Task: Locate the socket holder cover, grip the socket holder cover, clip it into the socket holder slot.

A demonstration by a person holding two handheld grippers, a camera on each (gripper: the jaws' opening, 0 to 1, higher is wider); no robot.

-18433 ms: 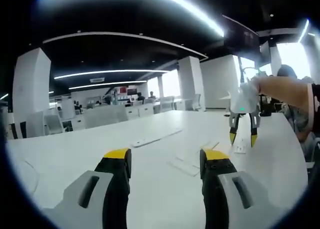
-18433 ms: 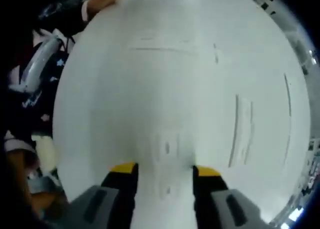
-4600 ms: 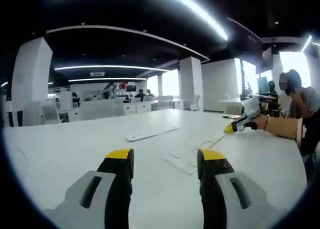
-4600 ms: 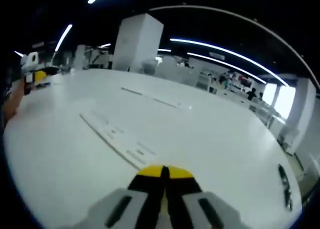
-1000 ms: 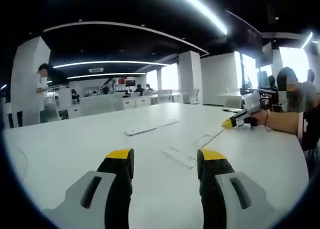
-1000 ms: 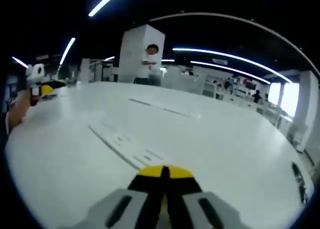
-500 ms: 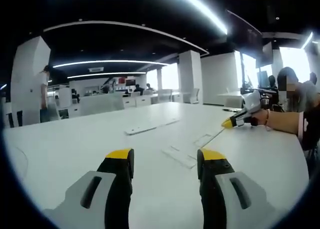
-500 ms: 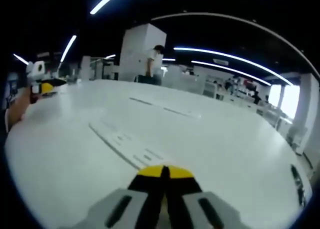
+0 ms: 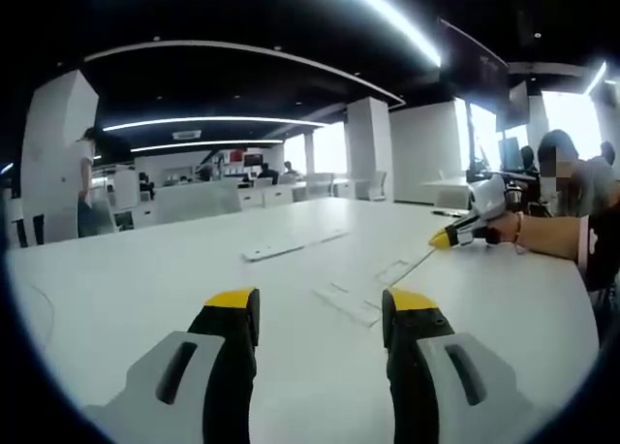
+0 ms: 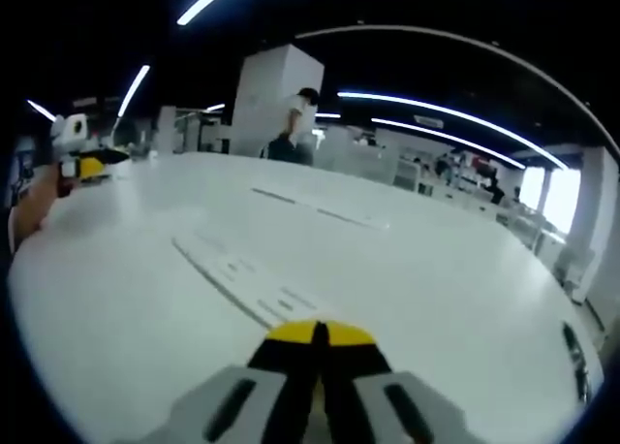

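- My left gripper (image 9: 315, 313) hovers low over the white table (image 9: 136, 299) with its yellow-tipped jaws set well apart and nothing between them; across the last second that view has barely shifted.
- My right gripper (image 10: 318, 333) has its jaws pressed tight together, as they were a second ago. Its tips lie along a long thin white strip (image 10: 225, 287) on the table, which I take to be the socket holder cover. Whether an end of it is pinched between them I cannot tell.
- From my left side, the right gripper (image 9: 442, 238) is tilted down at the far right of the table, tip at the end of that same strip (image 9: 412, 267).
- Just beside the strip lies a small flat white plate (image 9: 392, 270); nearer to my left jaws lies another flat white piece (image 9: 346, 304), and farther back a long white socket holder (image 9: 291, 247).
- What has changed: only a person (image 10: 291, 124) walking past the pillar (image 10: 262, 100) in the background. Nothing on the table has moved.
- My reading: the cover is not yet clipped in; the right hand is pausing at its end, and lifting or sliding it toward the slot is what remains.
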